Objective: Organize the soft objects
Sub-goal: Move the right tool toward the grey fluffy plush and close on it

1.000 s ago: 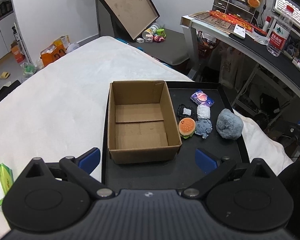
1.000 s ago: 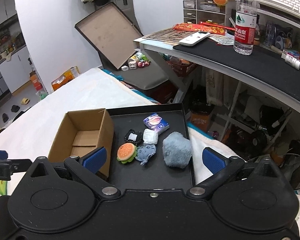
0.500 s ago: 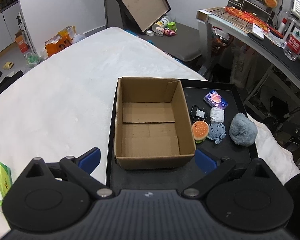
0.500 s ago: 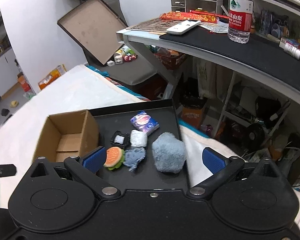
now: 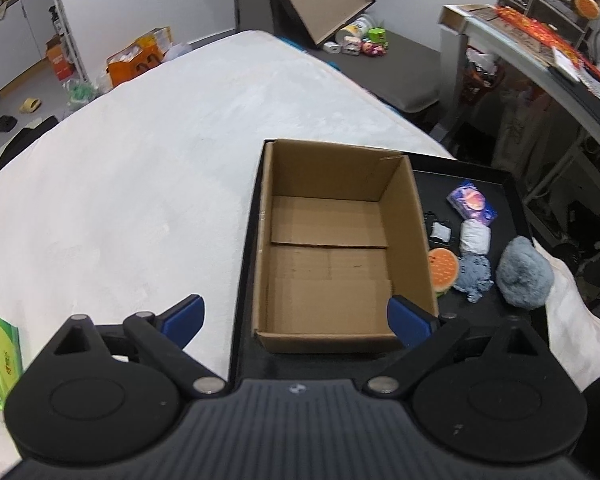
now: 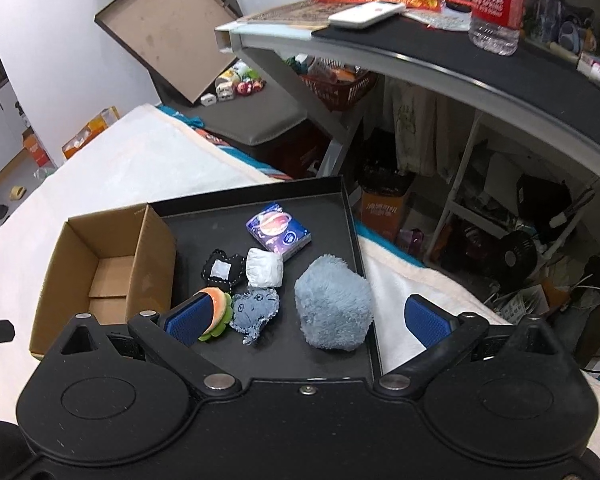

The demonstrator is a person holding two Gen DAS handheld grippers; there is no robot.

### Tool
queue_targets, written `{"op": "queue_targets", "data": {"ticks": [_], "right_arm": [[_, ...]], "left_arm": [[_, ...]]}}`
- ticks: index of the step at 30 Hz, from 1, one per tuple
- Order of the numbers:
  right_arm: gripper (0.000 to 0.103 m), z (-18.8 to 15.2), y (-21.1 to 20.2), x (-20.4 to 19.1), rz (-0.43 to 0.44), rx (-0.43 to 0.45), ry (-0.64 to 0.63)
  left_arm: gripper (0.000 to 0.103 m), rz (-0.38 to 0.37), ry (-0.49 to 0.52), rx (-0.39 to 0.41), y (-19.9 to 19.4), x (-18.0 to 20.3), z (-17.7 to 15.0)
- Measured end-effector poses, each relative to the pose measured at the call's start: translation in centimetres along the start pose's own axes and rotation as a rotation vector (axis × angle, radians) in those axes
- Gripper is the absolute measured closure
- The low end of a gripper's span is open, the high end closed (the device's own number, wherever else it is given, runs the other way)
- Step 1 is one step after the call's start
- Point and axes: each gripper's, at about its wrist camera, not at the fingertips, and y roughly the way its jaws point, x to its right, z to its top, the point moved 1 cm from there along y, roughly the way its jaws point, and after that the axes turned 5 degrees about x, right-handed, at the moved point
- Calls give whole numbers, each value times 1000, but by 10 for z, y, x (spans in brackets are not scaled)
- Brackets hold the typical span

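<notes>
Beside cardboard box [image 6: 100,264] on black tray [image 6: 340,200]: burger toy [image 6: 220,304], fluffy blue ball [image 6: 332,308]. Above box, left gripper [image 5: 296,320], fingers wide, empty; right gripper [image 6: 308,316] likewise.

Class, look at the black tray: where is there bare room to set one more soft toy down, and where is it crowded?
The cardboard box holds nothing. The black tray is bare along its far edge beyond the purple packet, and near the front rim below the fluffy blue ball. The toys between box and ball are crowded together.
</notes>
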Motion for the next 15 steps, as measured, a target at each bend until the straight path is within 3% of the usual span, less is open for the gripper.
{"op": "queue_targets", "data": {"ticks": [15], "right_arm": [[11, -12, 52, 2, -11, -117, -2]], "left_arm": [[15, 15, -36, -69, 44, -15, -1]]}}
